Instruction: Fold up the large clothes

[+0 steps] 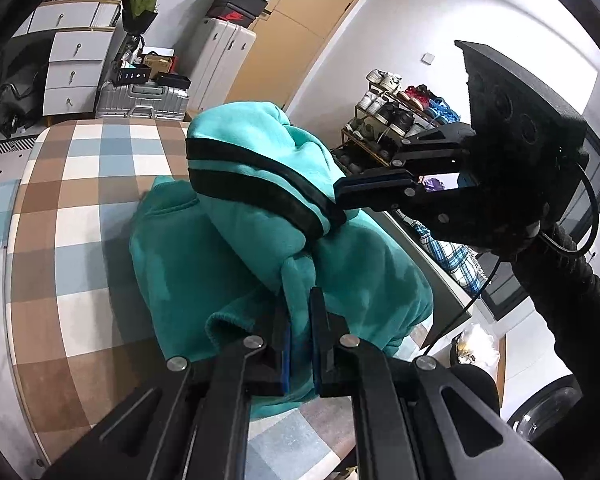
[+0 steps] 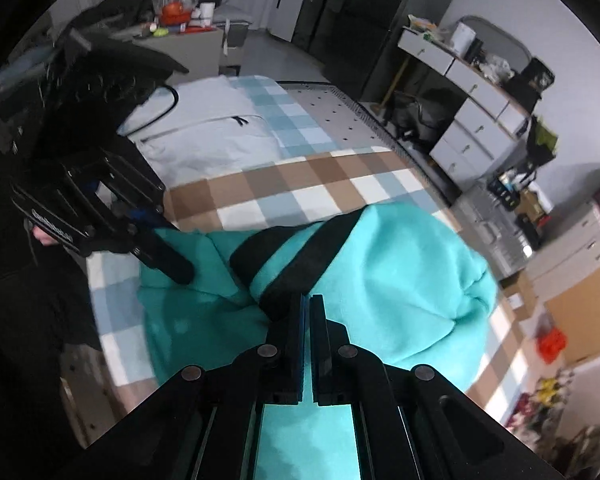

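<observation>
- Teal sweatshirt (image 1: 228, 256) with two black bands (image 1: 256, 192) is bunched up and lifted above the checked bedspread (image 1: 72, 216), with its lower part resting on the cover.
- On my left wrist view, my left gripper (image 1: 300, 344) has its jaws pressed together on a fold of the teal cloth, with fabric pinched between the blue pads.
- My right gripper (image 2: 309, 320) is likewise closed on the garment, its jaws nearly touching, biting just by the end of a black band (image 2: 296, 264).
- From the left camera I see that right gripper (image 1: 374, 188) come in from the side, gripping where the black bands end.
- From the right camera, the left gripper (image 2: 168, 260) reaches into the cloth's far edge.
- Beyond the bed I see a white drawer unit (image 1: 74, 76), a silver suitcase (image 1: 140, 100), a shoe rack (image 1: 396, 120) and a wooden door (image 1: 300, 32).
</observation>
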The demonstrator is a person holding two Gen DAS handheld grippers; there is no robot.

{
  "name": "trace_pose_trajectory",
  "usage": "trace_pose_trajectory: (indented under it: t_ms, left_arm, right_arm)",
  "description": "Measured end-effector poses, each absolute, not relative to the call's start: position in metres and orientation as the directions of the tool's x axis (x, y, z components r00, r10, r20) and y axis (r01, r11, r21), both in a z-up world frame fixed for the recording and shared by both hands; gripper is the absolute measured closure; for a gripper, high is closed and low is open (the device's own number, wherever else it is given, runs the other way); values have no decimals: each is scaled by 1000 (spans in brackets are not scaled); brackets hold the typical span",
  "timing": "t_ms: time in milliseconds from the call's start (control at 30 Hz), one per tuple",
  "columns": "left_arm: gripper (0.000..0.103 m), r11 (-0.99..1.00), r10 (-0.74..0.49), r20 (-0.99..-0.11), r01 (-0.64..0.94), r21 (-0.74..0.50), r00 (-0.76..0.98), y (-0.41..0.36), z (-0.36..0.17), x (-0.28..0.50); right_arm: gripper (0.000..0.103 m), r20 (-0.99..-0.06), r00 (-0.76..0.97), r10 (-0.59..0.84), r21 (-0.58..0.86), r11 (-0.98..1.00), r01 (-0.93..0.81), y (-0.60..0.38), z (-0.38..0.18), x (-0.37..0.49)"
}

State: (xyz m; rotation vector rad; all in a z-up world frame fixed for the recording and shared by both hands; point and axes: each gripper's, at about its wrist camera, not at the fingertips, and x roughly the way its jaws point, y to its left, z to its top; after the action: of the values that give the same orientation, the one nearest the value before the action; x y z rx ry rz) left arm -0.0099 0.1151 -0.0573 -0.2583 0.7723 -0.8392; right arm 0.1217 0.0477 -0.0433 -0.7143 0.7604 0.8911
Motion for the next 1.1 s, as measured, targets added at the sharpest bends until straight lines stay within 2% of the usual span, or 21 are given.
trace_pose_trajectory:
  t_ms: [67,167,200,233,267,300,333,367,400,567,633,800,833,867,933,967,1000,1100]
  left_arm:
    - [100,655,-751,-509,567,-499,420,116,-59,-9]
    - [100,653,-754,-505,558,-512,419,117,-61,-8]
    - [100,650,-757,-503,556,-518,417,117,-62,-8]
    - [100,651,-756,-504,555,-518,417,117,-61,-8]
    - [100,652,-755,-504,555,-517,418,117,-61,-8]
    - [100,652,-756,-504,556,-516,418,116,-60,-8]
    - [100,653,-754,-506,558,-512,419,116,-59,-8]
    - [100,656,-752,-508,557,-510,420,115,-59,-9]
    - [100,657,-751,-509,556,-510,420,115,-58,-8]
    - [100,666,-743,-516,548,-506,426,115,-57,-11]
    - [100,668,-741,-516,546,-505,430,114,-57,-12]
    - [100,663,-747,-508,549,-510,430,112,-57,-16]
    - [100,665,-744,-511,551,-504,431,111,-56,-16]
    - [100,668,-741,-514,554,-497,432,110,-56,-17]
    - [100,680,-728,-526,560,-473,440,108,-56,-19]
    - [100,684,-724,-530,561,-466,441,107,-56,-19]
    - [100,680,-727,-527,566,-465,440,108,-57,-20]
    - [100,683,-725,-525,564,-464,446,110,-61,-21]
  right_arm:
    - [101,-826,394,404,-193,454,-870,51,-46,125]
    - [99,-811,336,480,-59,503,-862,44,-39,137]
    - [92,-791,310,528,23,532,-847,36,-33,144]
    - [82,-764,298,573,87,548,-832,28,-27,149]
    - [28,-722,294,626,161,565,-809,17,-22,154]
    - [3,-666,303,682,235,578,-782,3,-17,156]
    - [0,-626,304,718,288,575,-766,-6,-16,158]
    - [0,-596,301,744,339,573,-746,-14,-17,159]
    - [0,-610,322,724,327,600,-730,-16,-20,158]
    - [0,-731,386,563,22,585,-811,12,-31,126]
    - [0,-774,439,456,-122,574,-810,30,-38,121]
    - [2,-819,423,388,-204,493,-846,62,-50,129]
    - [6,-830,428,357,-226,485,-845,68,-54,134]
    - [22,-848,417,328,-221,495,-840,72,-58,144]
    - [48,-883,309,354,-87,524,-847,71,-59,164]
    - [55,-880,306,363,-71,537,-840,70,-58,170]
    - [71,-870,321,375,-68,553,-830,68,-55,174]
    - [78,-863,283,419,44,620,-784,63,-51,192]
